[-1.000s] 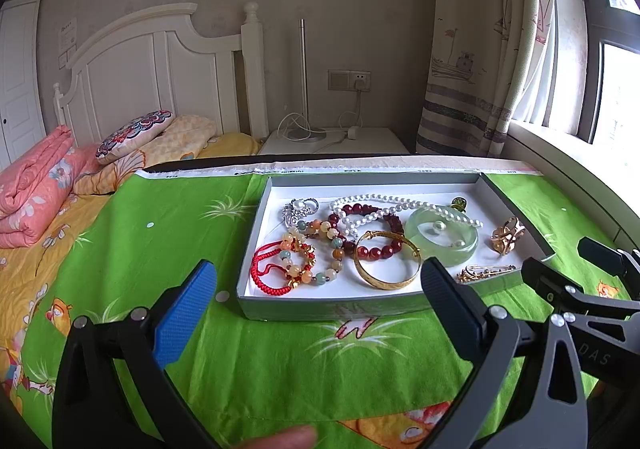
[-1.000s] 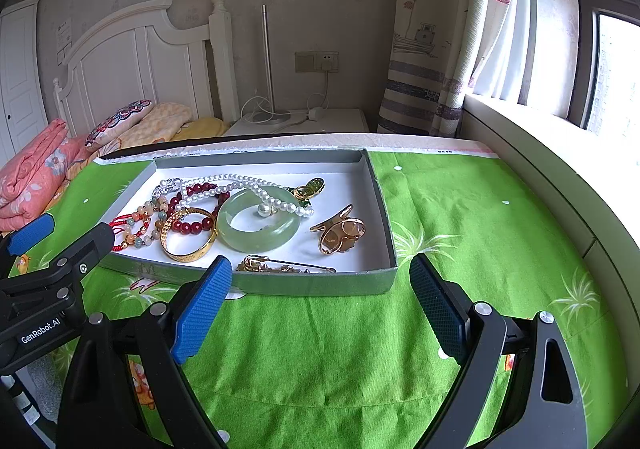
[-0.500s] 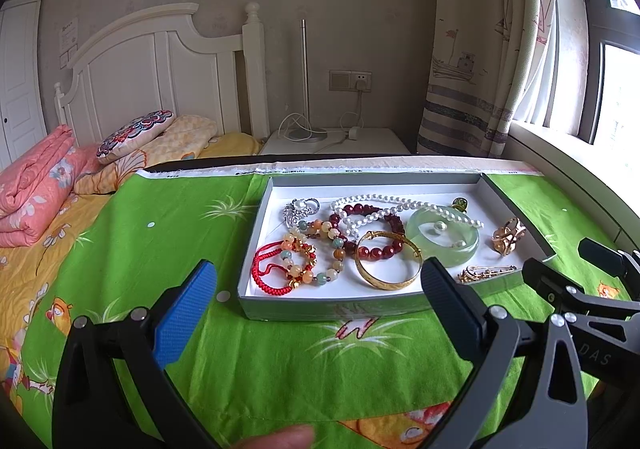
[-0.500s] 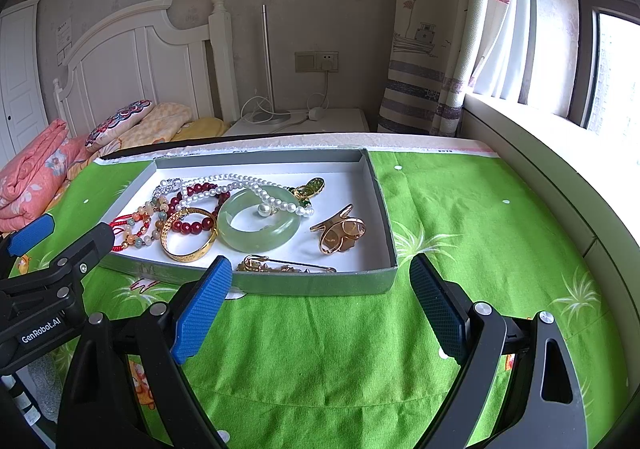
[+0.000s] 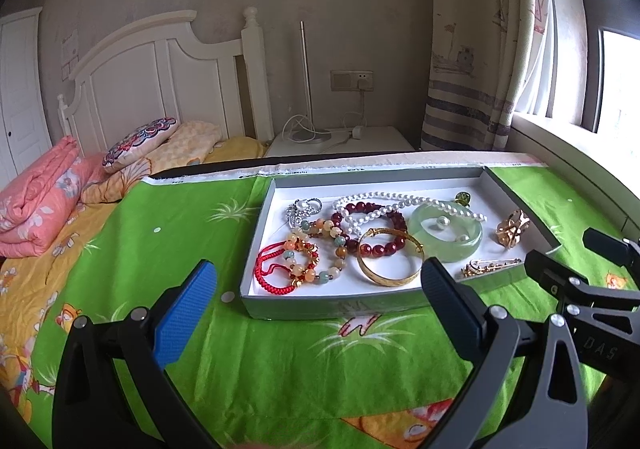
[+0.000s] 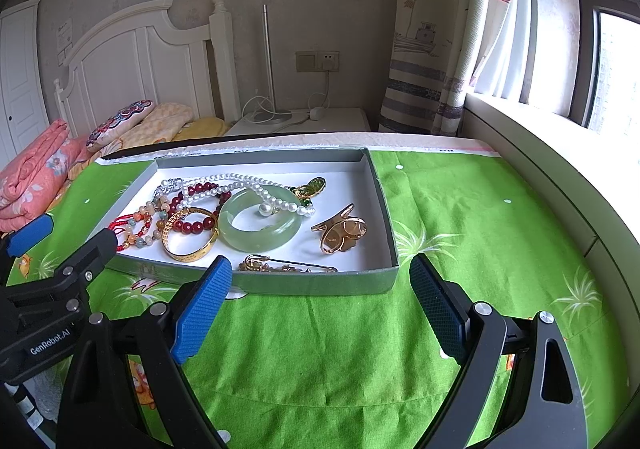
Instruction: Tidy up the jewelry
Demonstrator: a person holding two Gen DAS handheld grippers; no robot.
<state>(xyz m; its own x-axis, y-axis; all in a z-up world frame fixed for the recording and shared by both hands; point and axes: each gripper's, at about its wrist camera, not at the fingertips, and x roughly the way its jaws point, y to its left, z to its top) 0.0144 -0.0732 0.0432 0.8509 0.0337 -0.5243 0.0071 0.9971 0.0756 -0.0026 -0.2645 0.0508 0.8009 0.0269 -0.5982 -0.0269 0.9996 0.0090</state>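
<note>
Jewelry box (image 6: 384,209), jade bangle (image 6: 260,225), gold bangle (image 6: 190,235), pearl necklace (image 6: 248,185) inside

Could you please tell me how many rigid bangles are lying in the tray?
2: the gold bangle near the tray's front wall, and the pale green jade bangle touching its right side.

Jewelry tray (image 6: 312,283) on the cloth (image 6: 460,217), bed (image 5: 48,217) behind left

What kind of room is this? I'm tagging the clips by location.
Most likely a bedroom: a white headboard with pillows, a folded pink quilt, and a curtained window.
</note>
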